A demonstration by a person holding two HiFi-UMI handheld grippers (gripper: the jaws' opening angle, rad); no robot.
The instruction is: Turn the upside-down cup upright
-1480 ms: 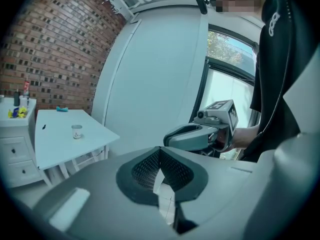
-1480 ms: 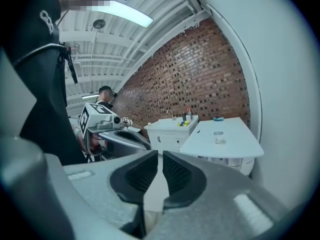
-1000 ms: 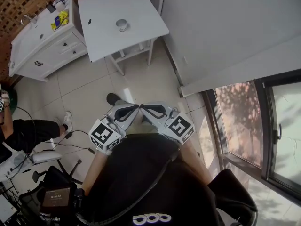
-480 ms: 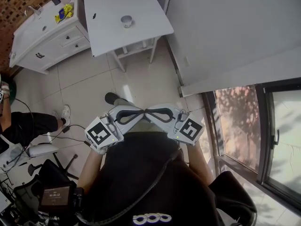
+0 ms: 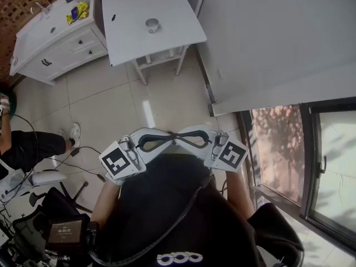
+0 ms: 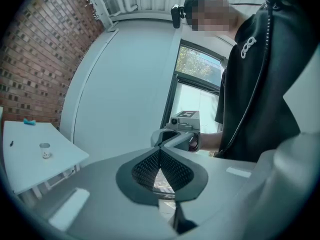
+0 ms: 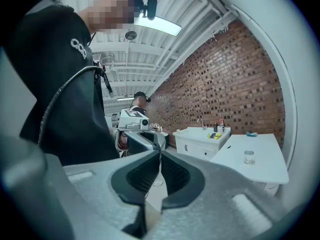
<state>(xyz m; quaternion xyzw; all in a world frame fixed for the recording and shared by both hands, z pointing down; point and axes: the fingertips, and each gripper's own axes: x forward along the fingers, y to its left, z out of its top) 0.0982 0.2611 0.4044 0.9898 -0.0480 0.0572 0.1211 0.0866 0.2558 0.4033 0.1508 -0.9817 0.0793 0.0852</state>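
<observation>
My left gripper [image 5: 166, 139]: jaws pressed together, nothing held. My right gripper [image 5: 190, 139]: jaws likewise together, nothing held, set tip to tip with the left, close to my chest. Cup [image 5: 152, 24]: well apart from both, on the white table [image 5: 172, 21], which stands beside a white cabinet [image 5: 55, 49]

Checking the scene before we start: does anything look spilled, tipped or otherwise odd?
Nothing looks spilled or broken. The cup on the white table is too small to tell which way up. One oddity: the left gripper and right gripper, both shut and empty, meet tip to tip near the person's body, away from the table.
</observation>
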